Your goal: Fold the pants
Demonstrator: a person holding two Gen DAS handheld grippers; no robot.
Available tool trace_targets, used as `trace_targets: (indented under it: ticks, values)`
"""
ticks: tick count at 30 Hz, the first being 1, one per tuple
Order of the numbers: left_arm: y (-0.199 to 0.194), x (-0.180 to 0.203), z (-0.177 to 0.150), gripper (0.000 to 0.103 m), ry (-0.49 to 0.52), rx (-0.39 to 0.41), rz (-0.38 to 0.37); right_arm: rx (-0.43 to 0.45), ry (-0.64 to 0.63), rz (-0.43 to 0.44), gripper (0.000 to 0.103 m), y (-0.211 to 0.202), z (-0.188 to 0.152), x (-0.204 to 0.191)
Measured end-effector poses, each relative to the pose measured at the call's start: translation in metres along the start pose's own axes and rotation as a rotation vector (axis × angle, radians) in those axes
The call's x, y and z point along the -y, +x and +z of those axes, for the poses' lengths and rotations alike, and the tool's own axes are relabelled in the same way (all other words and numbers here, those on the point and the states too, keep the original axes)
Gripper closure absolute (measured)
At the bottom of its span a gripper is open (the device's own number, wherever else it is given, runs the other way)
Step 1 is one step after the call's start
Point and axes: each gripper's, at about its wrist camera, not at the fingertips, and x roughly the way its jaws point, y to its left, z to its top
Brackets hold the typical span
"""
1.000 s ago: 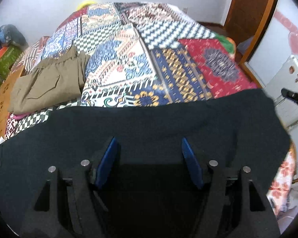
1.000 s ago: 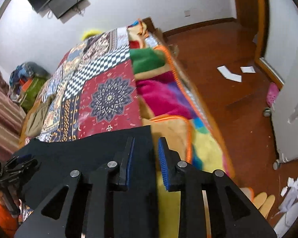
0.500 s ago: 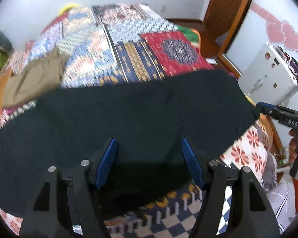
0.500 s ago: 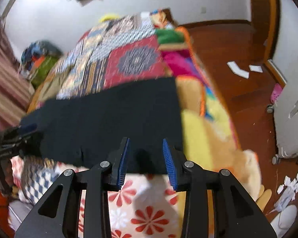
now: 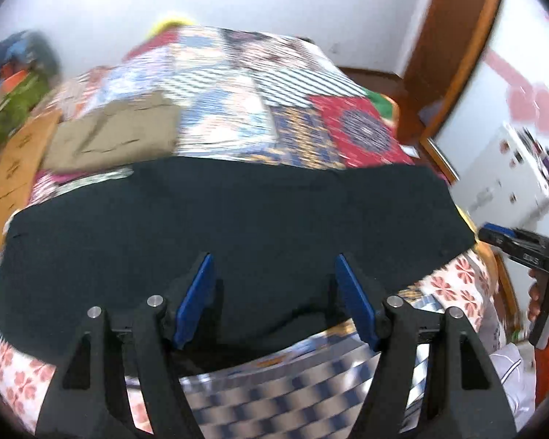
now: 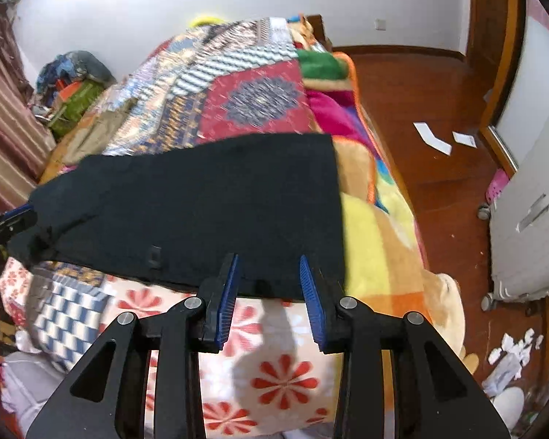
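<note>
The left gripper [image 5: 274,300] has its fingers [image 5: 197,300] set wide with nothing between them; they hover over the near edge of the black pants [image 5: 238,226], apart from the cloth. The right gripper [image 6: 269,292] has its fingers [image 6: 227,292] narrower, and they have just been opening; their tips hang over the near right corner of the pants [image 6: 208,201] with no cloth pinched between the pads. Both pairs look to have let go on purpose, so that the garment lies where it was laid.

The pants lie flat across the near part of the bed [image 5: 238,84], a long dark band running left to right over the patchwork quilt [image 6: 260,98], with the right end reaching almost to the bed's side. The near edge is straight and the surface shows no bunching, which suggests one lengthwise fold is in place and the cloth was spread so that the next fold can be made across it.

Farther back on the left, a folded khaki garment [image 5: 117,135] rests on the quilt, well apart from the black one, probably set aside as finished. In the left view, the right gripper juts in at the right end of the pants.

The next move likely calls for gripping one end and carrying it over to the other.
</note>
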Motion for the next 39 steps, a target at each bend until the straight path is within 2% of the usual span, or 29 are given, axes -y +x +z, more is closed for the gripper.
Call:
trace_targets:
  ticks: [3, 7, 11, 14, 18, 21, 25, 28, 35, 39]
  values:
    - [-0.015, -0.040, -0.011, 0.033, -0.049, 0.001, 0.084, 0.020, -0.052, 0.029, 0.068, -0.006, 0.007, -0.027]
    - [-0.022, -0.086, -0.035, 0.033, -0.108, -0.030, 0.156, 0.023, -0.137, 0.085, 0.064, -0.001, 0.015, -0.068]
    - [-0.014, -0.124, -0.060, 0.033, -0.173, -0.071, 0.187, -0.003, -0.217, 0.151, 0.064, 0.014, 0.023, -0.111]
    - [-0.011, -0.141, -0.077, 0.033, -0.221, -0.090, 0.156, -0.035, -0.289, 0.190, 0.064, 0.029, 0.027, -0.151]
    - [-0.022, -0.145, -0.085, 0.033, -0.191, -0.064, 0.112, -0.066, -0.381, 0.230, 0.064, 0.039, 0.023, -0.193]
    - [-0.025, -0.140, -0.091, 0.033, -0.158, -0.059, 0.084, -0.098, -0.429, 0.228, 0.064, 0.050, 0.018, -0.211]
    - [-0.014, -0.138, -0.099, 0.033, -0.125, -0.091, 0.089, -0.153, -0.482, 0.210, 0.062, 0.066, 0.009, -0.227]
    - [0.002, -0.135, -0.105, 0.033, -0.096, -0.136, 0.125, -0.176, -0.512, 0.194, 0.055, 0.075, 0.006, -0.228]
    - [0.009, -0.131, -0.101, 0.033, -0.076, -0.126, 0.154, -0.152, -0.506, 0.167, 0.054, 0.075, 0.009, -0.225]
    - [0.007, -0.133, -0.097, 0.033, -0.072, -0.106, 0.160, -0.146, -0.491, 0.164, 0.058, 0.076, 0.011, -0.222]
